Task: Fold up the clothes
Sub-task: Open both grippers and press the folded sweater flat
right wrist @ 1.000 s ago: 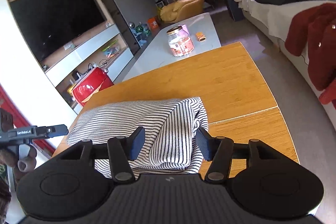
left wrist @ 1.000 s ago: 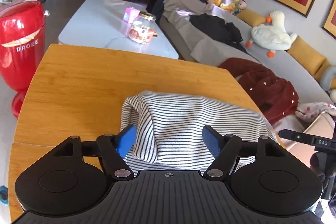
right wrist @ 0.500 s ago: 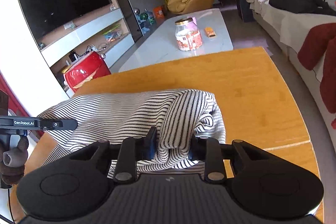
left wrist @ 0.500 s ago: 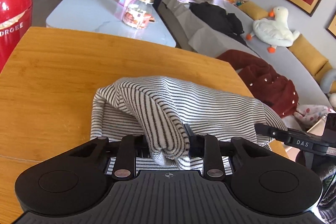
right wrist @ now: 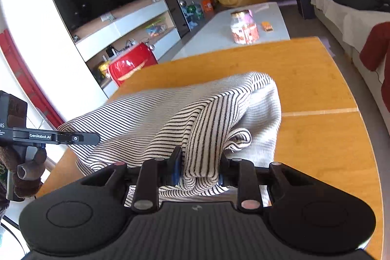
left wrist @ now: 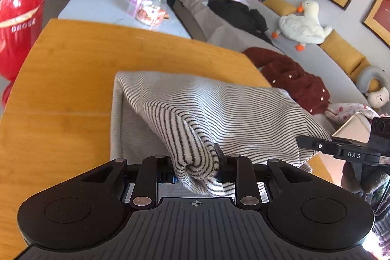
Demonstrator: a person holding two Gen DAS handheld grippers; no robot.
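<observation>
A white garment with thin black stripes lies on the wooden table. My left gripper is shut on a bunched near corner of it and holds that corner raised off the table. In the right wrist view the same striped garment stretches left. My right gripper is shut on its other near corner, also lifted. The cloth hangs taut between the two grippers, and its far edge rests on the table. Each gripper's fingers are mostly hidden by cloth.
A red appliance stands left of the table. A white coffee table with a glass jar lies beyond. A grey sofa with a dark red coat runs along the right. The table's near edge shows in the right wrist view.
Both grippers went from open around the garment's near corners to shut on them. They have since lifted the corners, pulling the cloth up and taut.
</observation>
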